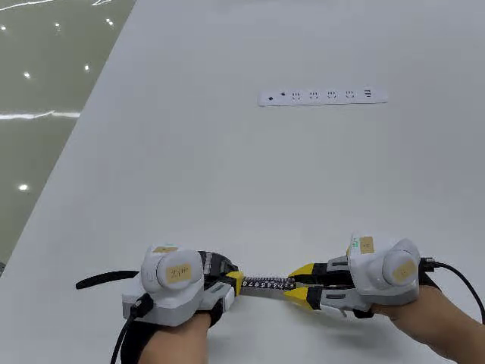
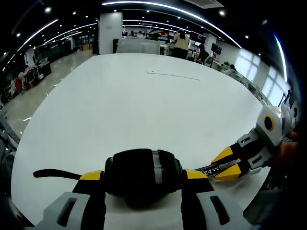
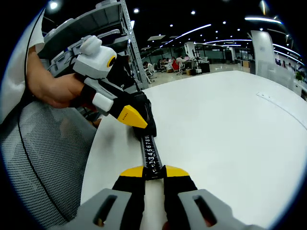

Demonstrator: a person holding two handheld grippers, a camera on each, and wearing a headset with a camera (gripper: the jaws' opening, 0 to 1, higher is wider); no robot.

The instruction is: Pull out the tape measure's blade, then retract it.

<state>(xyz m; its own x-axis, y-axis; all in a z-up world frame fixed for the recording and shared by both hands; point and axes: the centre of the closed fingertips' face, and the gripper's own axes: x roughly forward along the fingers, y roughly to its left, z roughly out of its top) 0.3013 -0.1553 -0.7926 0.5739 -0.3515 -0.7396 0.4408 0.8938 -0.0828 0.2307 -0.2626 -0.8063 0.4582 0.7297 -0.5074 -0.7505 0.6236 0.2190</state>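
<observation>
Presently: tape measure (image 2: 143,167), a rigid black case, probably light, on the white table (image 1: 227,167) near the person, clamped across its body by the left gripper (image 1: 231,282). Blade (image 3: 150,155): thin, springy, a short length out. Right gripper (image 3: 154,171) is pinched shut on its end, the best hold. Power strip (image 1: 322,96) lies well apart and likely obstructs nothing.

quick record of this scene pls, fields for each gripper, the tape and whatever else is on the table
left gripper: shut on case
right gripper: shut on blade
blade: partly out, numbers showing, runs from case to right gripper
strap: on table, left of case
power strip: farther back on table
table: white
</observation>
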